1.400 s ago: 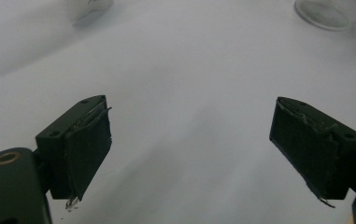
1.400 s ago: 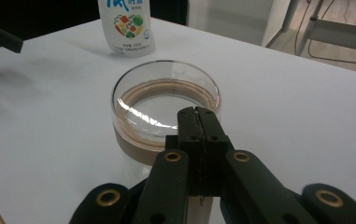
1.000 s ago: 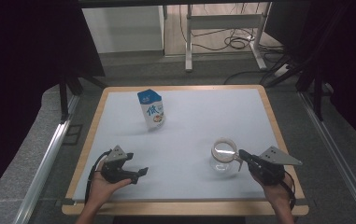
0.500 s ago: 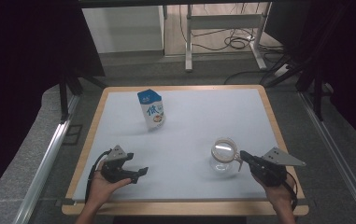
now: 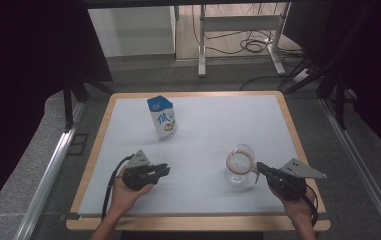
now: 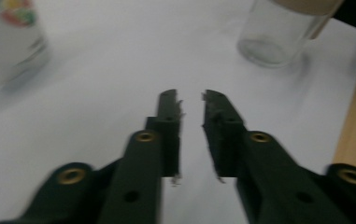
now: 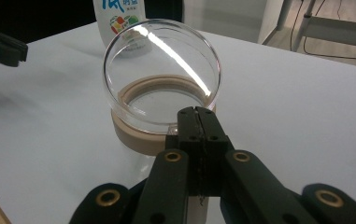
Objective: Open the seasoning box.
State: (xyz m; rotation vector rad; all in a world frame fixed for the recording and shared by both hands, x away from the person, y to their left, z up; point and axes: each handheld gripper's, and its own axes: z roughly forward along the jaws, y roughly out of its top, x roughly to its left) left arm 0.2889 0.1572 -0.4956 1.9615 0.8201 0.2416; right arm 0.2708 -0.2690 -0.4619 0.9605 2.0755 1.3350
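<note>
1. Glass jar (image 5: 238, 170) stands on the white table (image 5: 208, 130) near its front right corner: clear round walls, a tan band around the neck, and a clear domed lid tipped up on edge over the mouth
2. From the right gripper view I see the jar (image 7: 159, 100) just past the jaw tips, the lid catching a bright streak of light
3. My right gripper (image 5: 259, 168) sits just right of the jar, tips at its side; the jaws are pressed flat together, and I cannot tell whether they pinch any part of the jar
4. My right hand lies low behind it, pointing the jaws level at the jar
5. My left gripper (image 5: 164, 170) is well left of the jar, aimed toward it; its matt black jaws have just been closing and stand with a narrow gap, nothing between them
6. Milk carton (image 5: 163, 118), blue-topped and gabled, stands upright behind and left of the jar, well apart
</note>
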